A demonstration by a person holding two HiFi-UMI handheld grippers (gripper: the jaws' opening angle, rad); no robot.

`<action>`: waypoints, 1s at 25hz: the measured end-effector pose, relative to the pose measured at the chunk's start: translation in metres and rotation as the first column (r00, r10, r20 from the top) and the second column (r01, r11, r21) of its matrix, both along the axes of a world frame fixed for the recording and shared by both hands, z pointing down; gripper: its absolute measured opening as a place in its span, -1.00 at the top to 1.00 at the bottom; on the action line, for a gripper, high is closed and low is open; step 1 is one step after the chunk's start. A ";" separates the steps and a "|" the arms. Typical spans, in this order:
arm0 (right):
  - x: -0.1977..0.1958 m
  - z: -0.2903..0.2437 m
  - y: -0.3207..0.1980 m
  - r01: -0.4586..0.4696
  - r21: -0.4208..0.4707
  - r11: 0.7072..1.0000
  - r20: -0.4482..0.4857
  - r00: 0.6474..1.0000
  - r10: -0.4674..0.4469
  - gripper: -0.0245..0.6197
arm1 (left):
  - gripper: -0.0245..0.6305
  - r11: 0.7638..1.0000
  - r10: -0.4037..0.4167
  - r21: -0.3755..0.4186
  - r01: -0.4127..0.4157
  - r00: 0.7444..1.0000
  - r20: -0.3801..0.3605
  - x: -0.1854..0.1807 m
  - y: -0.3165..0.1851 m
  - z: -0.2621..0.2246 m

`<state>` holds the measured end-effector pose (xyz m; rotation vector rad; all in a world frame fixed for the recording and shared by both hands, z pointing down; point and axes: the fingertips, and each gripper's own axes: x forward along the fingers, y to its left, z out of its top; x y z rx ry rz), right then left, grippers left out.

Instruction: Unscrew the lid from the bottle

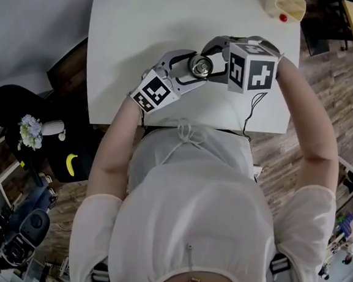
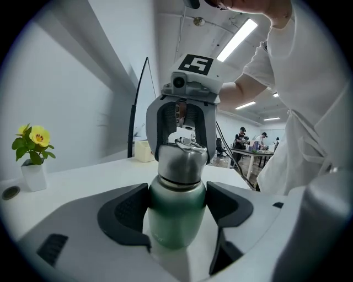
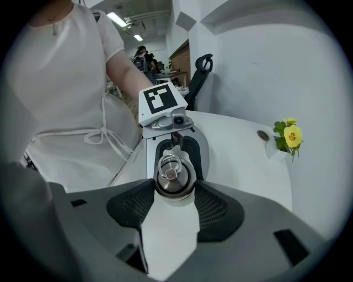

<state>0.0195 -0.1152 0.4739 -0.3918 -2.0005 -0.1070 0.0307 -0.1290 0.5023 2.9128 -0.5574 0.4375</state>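
White tabletop (image 1: 141,54) | bottle (image 2: 175,223) upright | left tongs (image 2: 177,198) clamped on its green body | right tongs (image 3: 175,190) clenched on lid (image 3: 174,175) from above | step: unscrewing | next: likely twist lid, body steady

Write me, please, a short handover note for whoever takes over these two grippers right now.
Left gripper: shut on the body of the green bottle, which is held upright over the white table.
Right gripper: angled down from above, shut on the silver lid.
Done: both grips are set.
Left: the silver lid sits on the green bottle, and whether it has loosened cannot be told. Probably turn the right gripper to unscrew it while the left holds firm, then lift it off.
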 end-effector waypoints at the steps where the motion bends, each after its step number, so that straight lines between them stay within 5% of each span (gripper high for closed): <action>1: 0.001 0.000 0.001 0.025 0.006 1.000 -0.009 1.000 -0.025 0.18 | -0.14 1.000 0.007 0.004 -0.007 1.000 0.006 0.001 0.001 0.000; 4: 0.002 0.000 -0.001 0.020 0.009 1.000 -0.036 0.999 -0.019 0.17 | -0.14 1.000 0.016 0.003 -0.016 1.000 0.008 0.001 0.000 0.000; 9: 0.008 -0.003 -0.005 -0.215 0.012 0.977 -0.018 0.976 0.215 0.08 | -0.14 1.000 0.028 0.011 -0.029 0.999 0.021 0.004 0.000 0.000; 11: 0.006 -0.007 -0.003 -0.357 -0.021 0.934 0.005 0.934 0.357 0.06 | -0.14 1.000 0.026 0.012 -0.026 0.999 0.022 0.004 0.001 0.000; 14: 0.002 -0.011 -0.002 -0.563 -0.088 0.822 0.015 0.824 0.566 0.05 | -0.14 1.000 0.026 0.012 -0.026 0.999 0.023 0.004 0.001 0.000; 17: -0.001 -0.007 -0.007 -0.664 -0.105 0.740 0.033 0.742 0.670 0.07 | -0.14 1.000 0.028 0.010 -0.028 0.999 0.026 0.004 0.002 0.001; 20: -0.002 -0.004 -0.006 -0.672 -0.091 0.735 0.035 0.735 0.677 0.12 | -0.14 0.999 0.030 0.011 -0.030 0.999 0.031 0.005 0.002 0.000; 25: -0.004 -0.005 -0.003 -0.634 -0.088 0.768 0.040 0.768 0.639 0.13 | -0.14 1.000 0.026 0.012 -0.027 0.999 0.037 0.004 0.002 0.000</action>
